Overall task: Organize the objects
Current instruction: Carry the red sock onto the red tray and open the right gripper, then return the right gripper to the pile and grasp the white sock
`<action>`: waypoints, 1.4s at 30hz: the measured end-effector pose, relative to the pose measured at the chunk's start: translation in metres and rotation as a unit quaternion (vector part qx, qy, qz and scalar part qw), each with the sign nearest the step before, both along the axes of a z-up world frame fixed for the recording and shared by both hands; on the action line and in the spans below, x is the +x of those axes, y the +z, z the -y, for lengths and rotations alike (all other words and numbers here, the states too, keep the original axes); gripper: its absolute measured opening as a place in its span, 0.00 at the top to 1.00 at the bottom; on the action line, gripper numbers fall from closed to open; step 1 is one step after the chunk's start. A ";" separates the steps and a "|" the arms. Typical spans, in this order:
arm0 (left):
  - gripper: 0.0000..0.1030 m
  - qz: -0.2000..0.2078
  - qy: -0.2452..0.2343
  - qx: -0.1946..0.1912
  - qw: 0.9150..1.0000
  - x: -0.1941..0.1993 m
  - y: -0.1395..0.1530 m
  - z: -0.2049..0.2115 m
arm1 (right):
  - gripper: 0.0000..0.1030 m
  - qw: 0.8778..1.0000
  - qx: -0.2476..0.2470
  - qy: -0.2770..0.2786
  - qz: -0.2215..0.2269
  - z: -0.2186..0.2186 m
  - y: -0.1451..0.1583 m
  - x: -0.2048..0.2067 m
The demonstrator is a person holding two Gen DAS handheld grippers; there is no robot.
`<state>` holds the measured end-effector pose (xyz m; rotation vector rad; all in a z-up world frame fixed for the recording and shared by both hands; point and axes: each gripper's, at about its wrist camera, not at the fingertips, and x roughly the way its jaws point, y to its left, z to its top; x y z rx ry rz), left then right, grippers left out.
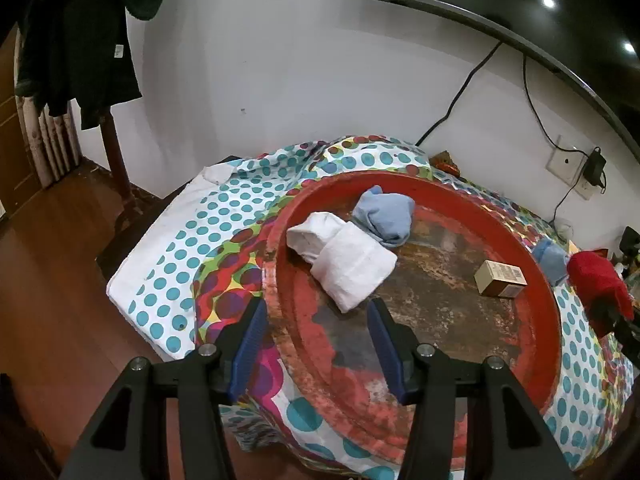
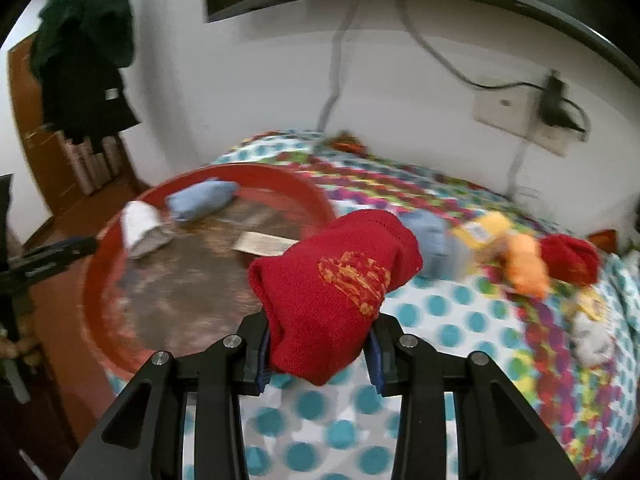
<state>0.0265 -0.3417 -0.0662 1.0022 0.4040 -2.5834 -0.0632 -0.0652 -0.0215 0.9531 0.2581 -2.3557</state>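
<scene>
Left wrist view, left to right: left gripper [image 1: 316,340] at lower centre, jaws wide apart, nothing between them, hanging over the near rim of the red tray [image 1: 554,320]. In the tray: white rolled cloth [image 1: 344,258] at centre, long axis running upper left to lower right; blue rolled sock [image 1: 386,216] just behind it, touching or nearly so; small cardboard box [image 1: 500,278] toward the right side, well apart from both. Another blue roll [image 1: 552,258] sits outside the tray's right rim. Far right edge: the red knitted sock [image 1: 598,284].

Right wrist view, left to right: tray at middle left, blurred. Right gripper [image 2: 318,344] at lower centre, clamped tight on the red knitted sock [image 2: 340,280], held off the dotted bedspread [image 2: 436,308] just right of the tray rim. The sock's long axis runs from the jaws up and right; the orange-stitched face is toward the camera; the free end points to upper right. Right of it: a yellow packet [image 2: 484,228], an orange item [image 2: 526,266], a second red roll [image 2: 570,256], all blurred.

Risks, as judgement: grip is only on the sock's lower end, so the soft bulk could flop or slip out on a fast swing. It could drop on the rim rather than inside. The two grippers could collide over the tray.
</scene>
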 end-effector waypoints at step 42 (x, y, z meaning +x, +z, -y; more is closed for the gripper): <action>0.48 0.009 -0.003 0.002 1.000 -0.002 -0.003 -0.002 | 0.31 1.000 -0.010 -0.001 0.008 0.003 -0.016 -0.001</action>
